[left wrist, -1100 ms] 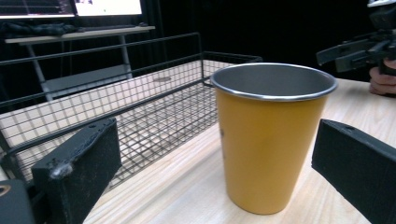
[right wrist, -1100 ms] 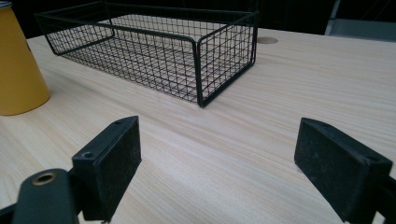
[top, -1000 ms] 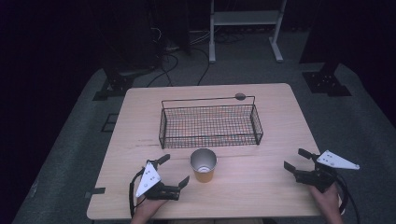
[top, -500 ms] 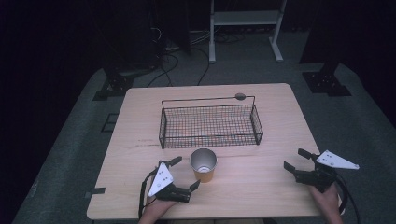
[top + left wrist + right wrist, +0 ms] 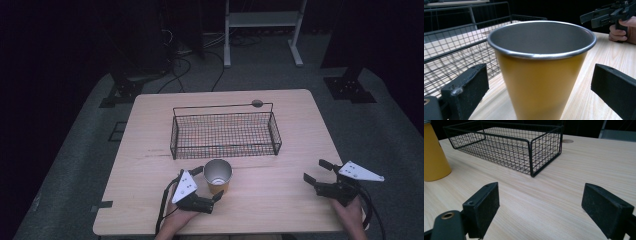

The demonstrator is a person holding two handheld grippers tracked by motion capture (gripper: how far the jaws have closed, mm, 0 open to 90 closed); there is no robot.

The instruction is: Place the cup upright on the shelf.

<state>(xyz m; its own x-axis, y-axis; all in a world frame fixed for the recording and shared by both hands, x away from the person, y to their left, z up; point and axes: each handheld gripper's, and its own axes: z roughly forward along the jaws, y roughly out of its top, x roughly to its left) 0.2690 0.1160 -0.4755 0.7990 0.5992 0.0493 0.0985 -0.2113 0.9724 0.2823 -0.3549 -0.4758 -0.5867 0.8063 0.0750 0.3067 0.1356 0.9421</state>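
Your left gripper [image 5: 206,184] had its jaws spread around the yellow cup [image 5: 218,175], not yet pinching. Cup stood upright on the worktop [image 5: 280,200], at 6 o'clock of the wire basket [image 5: 225,131]. Looked like light, stiff metal with a slick wall; grip mid-wall, gently. Your right gripper [image 5: 318,171] sat at 3 o'clock, jaws spread, empty.

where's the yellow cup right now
In the high view the yellow cup stands upright at the table's near middle, just in front of the wire basket, between the left gripper's open jaws.
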